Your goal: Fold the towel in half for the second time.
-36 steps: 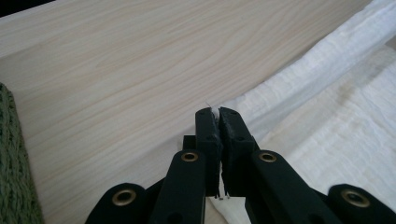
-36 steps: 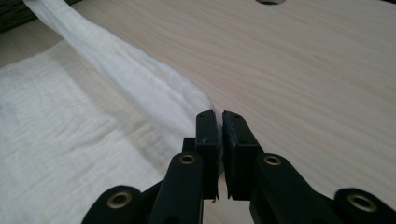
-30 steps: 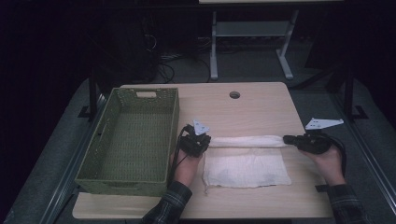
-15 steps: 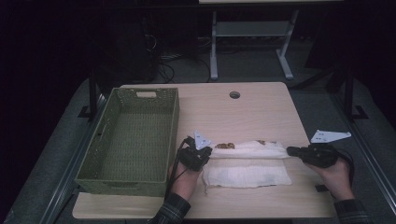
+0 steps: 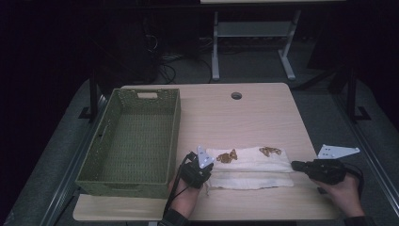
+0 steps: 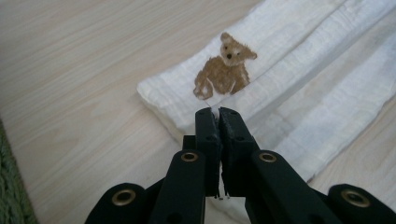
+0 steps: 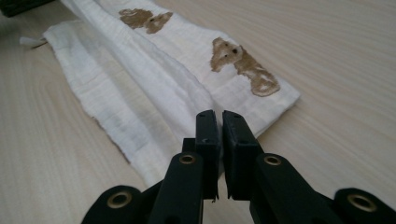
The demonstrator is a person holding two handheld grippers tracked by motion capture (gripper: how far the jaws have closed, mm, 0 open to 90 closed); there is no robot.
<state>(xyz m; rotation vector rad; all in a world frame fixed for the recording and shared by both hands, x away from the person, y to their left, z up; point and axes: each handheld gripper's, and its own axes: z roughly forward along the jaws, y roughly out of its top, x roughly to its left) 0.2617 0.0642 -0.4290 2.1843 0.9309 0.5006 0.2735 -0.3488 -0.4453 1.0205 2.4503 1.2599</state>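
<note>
A white cloth (image 5: 249,167) lies folded into a long band on the near part of the desk (image 5: 263,113), right of the green basket (image 5: 134,136). Its far fold shows two brown bear prints (one near each end).

The left gripper (image 5: 203,173) sits at the cloth's left end. In the left gripper view (image 6: 215,114) its jaws are closed almost together over the near edge of the cloth (image 6: 299,84), a thin bit of fabric showing between the tips.

The right gripper (image 5: 297,165) sits at the cloth's right end. In the right gripper view (image 7: 216,116) its jaws stand narrow with a slim gap, over the cloth's (image 7: 154,88) edge; whether fabric is pinched there I cannot tell.

The basket stands apart from the cloth, at the desk's left side.
</note>
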